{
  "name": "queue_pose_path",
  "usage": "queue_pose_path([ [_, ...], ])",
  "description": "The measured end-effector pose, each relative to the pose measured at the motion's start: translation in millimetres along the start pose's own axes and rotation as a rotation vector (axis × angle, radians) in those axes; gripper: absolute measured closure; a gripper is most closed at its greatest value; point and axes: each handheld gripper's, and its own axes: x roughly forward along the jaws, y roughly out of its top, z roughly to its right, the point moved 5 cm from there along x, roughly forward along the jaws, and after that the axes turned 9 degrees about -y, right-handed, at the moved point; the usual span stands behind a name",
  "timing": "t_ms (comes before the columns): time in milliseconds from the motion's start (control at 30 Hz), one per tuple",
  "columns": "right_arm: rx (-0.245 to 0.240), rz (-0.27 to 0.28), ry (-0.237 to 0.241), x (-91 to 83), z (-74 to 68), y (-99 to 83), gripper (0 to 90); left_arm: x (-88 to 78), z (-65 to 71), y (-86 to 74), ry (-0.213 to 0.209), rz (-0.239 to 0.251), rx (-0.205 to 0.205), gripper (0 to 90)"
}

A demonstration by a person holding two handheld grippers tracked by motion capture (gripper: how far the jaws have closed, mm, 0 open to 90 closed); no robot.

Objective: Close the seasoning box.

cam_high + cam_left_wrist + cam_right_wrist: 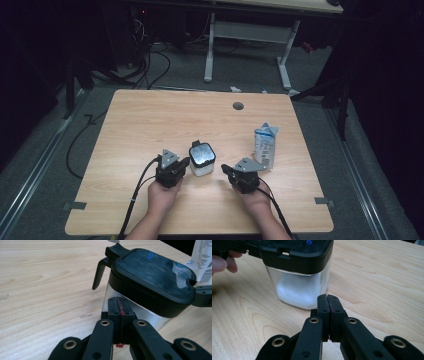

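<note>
A clear square container (202, 160) with a black lid stands at the table's front middle, with white contents in its lower part (298, 290). The lid (152, 277) has a latch tab sticking out at one side. My left gripper (185, 162) is just left of the container, jaws shut with nothing between them (120, 302), tips close to its wall. My right gripper (225, 169) sits to the container's right, also shut and empty (327, 298), a short gap away. A white and blue carton (265, 145) stands upright to the right.
The wooden table (150, 125) has a round cable hole (238, 106) near its far edge. Another desk's white legs (285, 60) and cables lie on the floor beyond. The person's fingers (222, 262) show beside the container.
</note>
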Motion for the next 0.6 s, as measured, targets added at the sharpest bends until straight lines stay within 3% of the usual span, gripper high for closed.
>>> queue_pose_path([
  [600, 0.002, -0.007, -0.001, 1.6, 1.6, -1.7, 89.1, 20.0, -9.6, 10.8, -0.008, 0.002, -0.003, 89.9],
])
